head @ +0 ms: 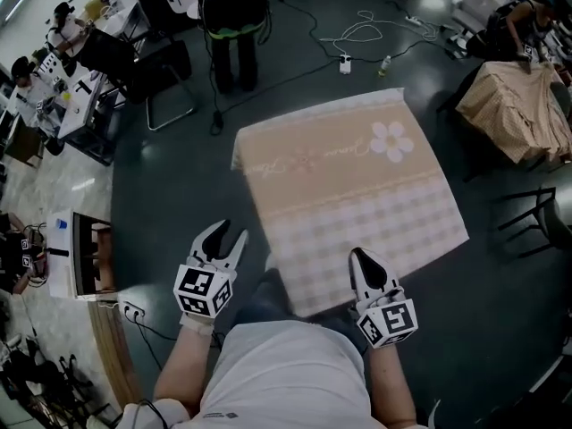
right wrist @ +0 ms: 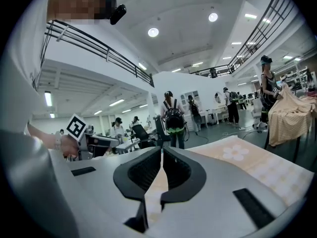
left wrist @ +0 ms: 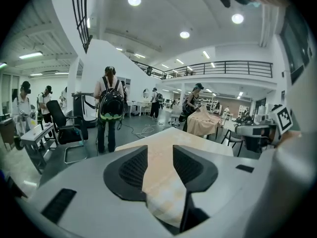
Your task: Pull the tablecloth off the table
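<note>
A beige checked tablecloth (head: 349, 186) with a white flower print covers the square table in front of me. My left gripper (head: 231, 232) is open and sits just off the cloth's near left corner. In the left gripper view the jaws (left wrist: 159, 150) stand apart, the cloth (left wrist: 163, 182) shows through the gap, and the pads do not press on it. My right gripper (head: 357, 254) is shut, its tips over the cloth's near edge. In the right gripper view (right wrist: 161, 150) the jaws meet, with the cloth (right wrist: 247, 162) lying below and beyond them. Whether any cloth is pinched does not show.
A person with a black backpack (head: 232, 16) stands beyond the table, a chair (head: 165, 79) to their left. Cables and a power strip (head: 345, 61) lie on the dark floor. Another cloth-covered table (head: 523, 105) is at the far right, a black chair (head: 536, 217) beside mine. Desks line the left.
</note>
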Demonstrator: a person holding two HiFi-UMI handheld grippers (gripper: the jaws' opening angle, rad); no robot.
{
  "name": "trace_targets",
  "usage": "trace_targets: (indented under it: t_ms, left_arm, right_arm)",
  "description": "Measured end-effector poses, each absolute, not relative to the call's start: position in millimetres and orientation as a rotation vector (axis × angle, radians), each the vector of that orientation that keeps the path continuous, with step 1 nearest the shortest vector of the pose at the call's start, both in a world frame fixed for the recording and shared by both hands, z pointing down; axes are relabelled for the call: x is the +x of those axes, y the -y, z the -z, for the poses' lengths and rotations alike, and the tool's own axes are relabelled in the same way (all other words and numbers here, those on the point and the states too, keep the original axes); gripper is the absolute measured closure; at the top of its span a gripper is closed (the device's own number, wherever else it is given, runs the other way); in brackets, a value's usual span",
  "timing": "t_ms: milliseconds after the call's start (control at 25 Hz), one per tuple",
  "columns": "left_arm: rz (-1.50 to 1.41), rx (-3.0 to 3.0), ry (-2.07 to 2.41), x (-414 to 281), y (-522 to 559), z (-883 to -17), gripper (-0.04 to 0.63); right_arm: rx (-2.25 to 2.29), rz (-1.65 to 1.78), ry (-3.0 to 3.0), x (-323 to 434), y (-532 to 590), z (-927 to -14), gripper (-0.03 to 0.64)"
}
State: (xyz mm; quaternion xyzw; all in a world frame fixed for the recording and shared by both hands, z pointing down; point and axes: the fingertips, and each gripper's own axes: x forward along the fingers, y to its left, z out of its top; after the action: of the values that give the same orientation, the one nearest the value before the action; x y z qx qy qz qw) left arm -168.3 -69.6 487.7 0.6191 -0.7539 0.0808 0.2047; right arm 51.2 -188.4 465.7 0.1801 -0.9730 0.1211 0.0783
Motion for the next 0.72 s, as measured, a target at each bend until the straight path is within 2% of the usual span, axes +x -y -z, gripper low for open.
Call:
trace_targets:
  t_ms: [280,720]
  left_arm:
    - [-0.28,1.738,2.025,-218,135,-523,0.383]
    - [-0.461,1.73,1.844,-303,240,-624,0.356]
  right_arm:
    - [0.685,-0.366,2.83,48,220,-469,0.591]
    - [0.856,-0.394,2.687,22,248,-477,0.591]
